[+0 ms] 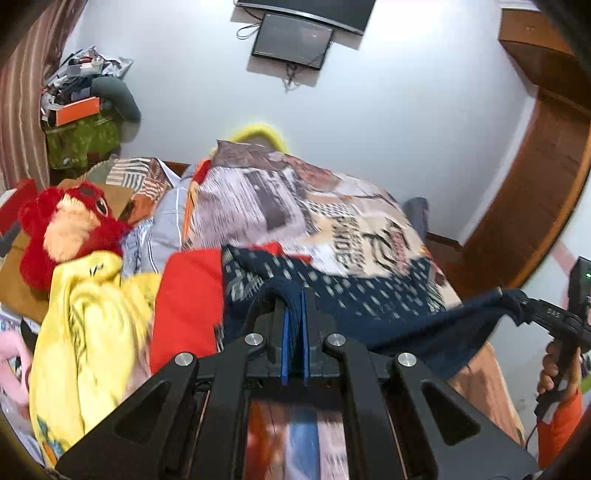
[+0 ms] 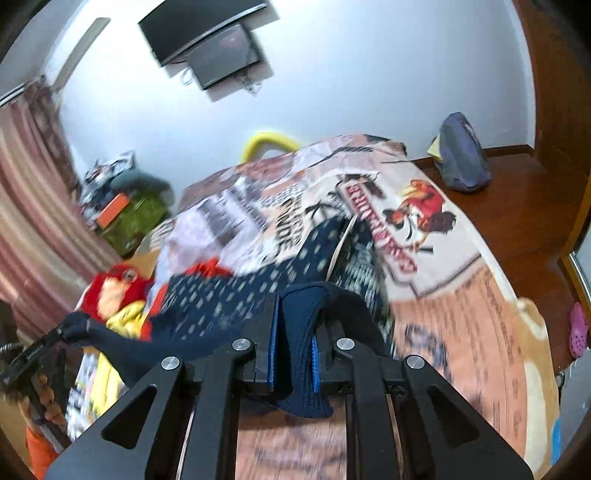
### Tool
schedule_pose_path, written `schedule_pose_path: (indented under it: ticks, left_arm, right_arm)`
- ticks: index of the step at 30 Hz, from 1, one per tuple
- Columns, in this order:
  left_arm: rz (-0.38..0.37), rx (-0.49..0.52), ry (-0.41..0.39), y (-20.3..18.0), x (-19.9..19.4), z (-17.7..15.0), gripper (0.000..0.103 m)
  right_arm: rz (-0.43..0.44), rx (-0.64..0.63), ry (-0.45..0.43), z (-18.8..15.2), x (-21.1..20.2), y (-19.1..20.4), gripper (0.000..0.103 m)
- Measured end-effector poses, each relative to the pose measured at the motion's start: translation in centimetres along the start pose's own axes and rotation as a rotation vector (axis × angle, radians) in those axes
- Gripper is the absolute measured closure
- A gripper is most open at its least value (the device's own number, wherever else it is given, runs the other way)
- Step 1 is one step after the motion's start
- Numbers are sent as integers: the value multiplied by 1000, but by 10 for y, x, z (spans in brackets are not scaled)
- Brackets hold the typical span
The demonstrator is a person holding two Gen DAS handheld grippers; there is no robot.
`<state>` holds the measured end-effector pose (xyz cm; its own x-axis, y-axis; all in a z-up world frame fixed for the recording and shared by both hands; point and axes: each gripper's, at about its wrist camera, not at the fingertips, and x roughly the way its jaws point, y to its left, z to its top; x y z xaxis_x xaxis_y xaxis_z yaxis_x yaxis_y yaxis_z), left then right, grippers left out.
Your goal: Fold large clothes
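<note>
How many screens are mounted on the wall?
2: a large dark TV high on the white wall, and a smaller monitor directly below it, partly overlapped by the TV. Both look off.

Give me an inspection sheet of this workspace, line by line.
Surface: bed covered by a printed blanket.
Job's things: navy garment stretched between both grippers, above the blanket.
Clutter: red plush toy, yellow cloth, red cloth at the bed's left side.
Grippers: left gripper and right gripper each shut on the garment's edge.
Cables: wires hang under the wall screens.
Surroundings: white wall, striped curtain, wooden floor, grey bag.
</note>
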<state>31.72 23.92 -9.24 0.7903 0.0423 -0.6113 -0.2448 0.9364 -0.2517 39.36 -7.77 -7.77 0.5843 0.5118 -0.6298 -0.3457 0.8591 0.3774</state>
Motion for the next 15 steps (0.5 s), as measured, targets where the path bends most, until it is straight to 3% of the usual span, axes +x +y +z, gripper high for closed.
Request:
schedule_pose_path:
  ticks: [5,11,15]
  left_arm:
    - [62,-28,68,16,91,22,99]
    - [151,-32,209,35,193,3,99]
    - [132,-58,247,47,219,-12,95]
  right_arm:
    - [-42,67,29,23,64,-21,91]
    - [-87,117,130,25,141,-46,91]
    - [-104,119,173,15,160,-57,88]
